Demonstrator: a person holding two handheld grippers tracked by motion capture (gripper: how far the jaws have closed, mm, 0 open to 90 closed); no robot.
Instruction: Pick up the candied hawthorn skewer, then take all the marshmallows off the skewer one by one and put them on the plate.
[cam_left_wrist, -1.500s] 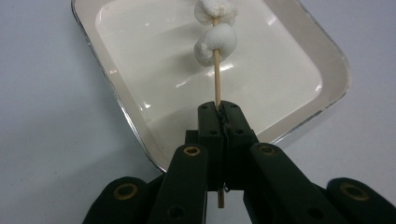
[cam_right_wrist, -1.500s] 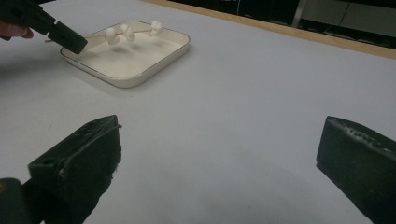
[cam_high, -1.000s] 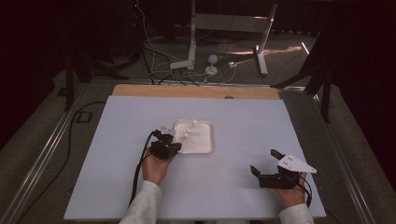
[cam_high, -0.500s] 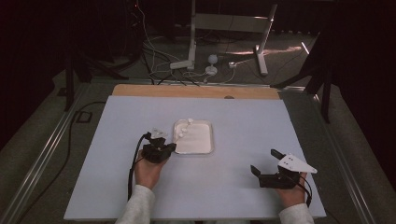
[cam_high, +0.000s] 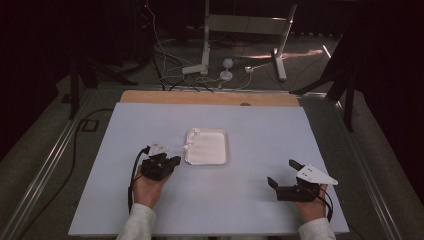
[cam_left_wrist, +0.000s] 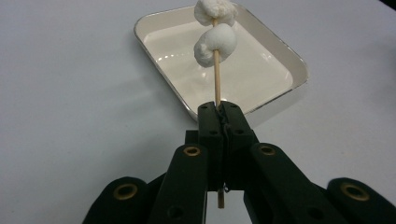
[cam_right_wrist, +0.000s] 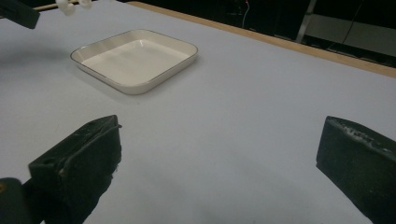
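Right gripper (cam_high: 282, 176): we see its jaws wide apart, holding nothing, at the table's near right.
Left gripper (cam_left_wrist: 218, 112): we find it clamped on a skewer (cam_left_wrist: 216, 81), just left of the tray.
Marshmallows (cam_left_wrist: 215, 43): two, threaded near the skewer's tip, over the tray's corner.
Tray (cam_high: 218, 158): white, mid-table (cam_high: 260, 135).

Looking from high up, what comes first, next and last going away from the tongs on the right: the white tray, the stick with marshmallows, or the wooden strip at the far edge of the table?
From the right tongs:
1. White tray, mid-table, to their left.
2. Marshmallow skewer, at the tray's left edge, held by the left tongs.
3. Wooden strip, along the table's far edge.
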